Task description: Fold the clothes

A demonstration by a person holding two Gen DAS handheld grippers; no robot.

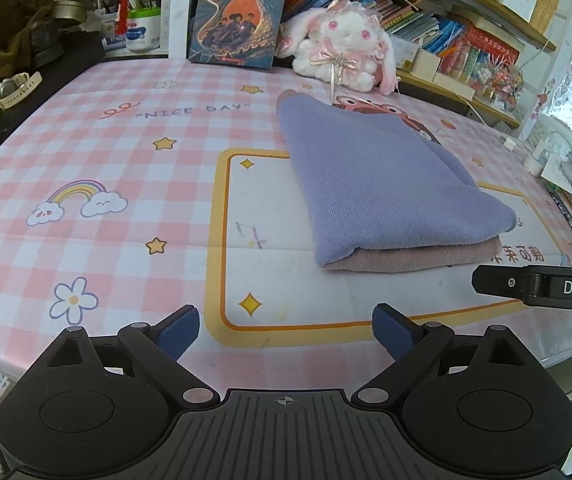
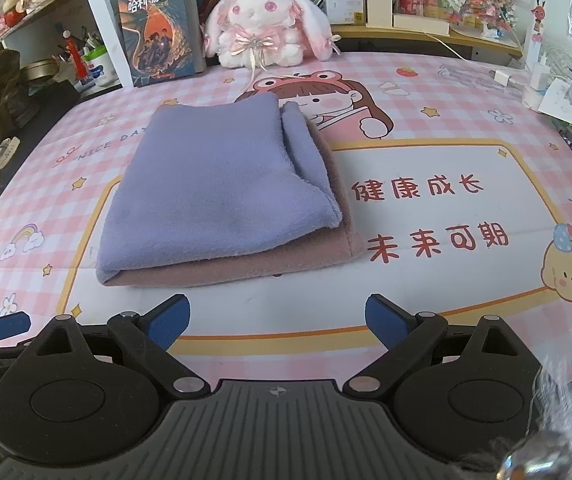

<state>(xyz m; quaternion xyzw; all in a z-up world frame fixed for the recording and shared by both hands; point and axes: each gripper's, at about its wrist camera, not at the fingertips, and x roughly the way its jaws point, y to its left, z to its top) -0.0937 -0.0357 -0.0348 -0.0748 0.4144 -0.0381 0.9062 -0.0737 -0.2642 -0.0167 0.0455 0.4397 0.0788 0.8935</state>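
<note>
We are viewing the counter, which is covered with a pink checked mat, and on it we are seeing the task's things already lying in a folded state. The purple cloth is lying folded over into a compact rectangle, and it is resting directly on top of the pink cloth, which is also lying flat beneath it with a strip showing along the near and right edges. The two are forming one stack, placed partly inside the yellow-bordered panel of the mat. In the right wrist view, we are noting that the right-hand flaps of the purple cloth are not lining up squarely; the layers are fanning apart slightly there.

We are holding the left hand-held gripper clear of the stack, its fingers spread wide with nothing between them. We are holding the right hand-held gripper likewise, fingers spread wide and empty, near the front edge of the stack but not touching it.

We are judging that the folding result is present: both cloths are lying folded and stacked. We are unable to settle whether a further fold or a tidying of the loose right edge is intended. The plush rabbit and the book are standing well behind the stack.
</note>
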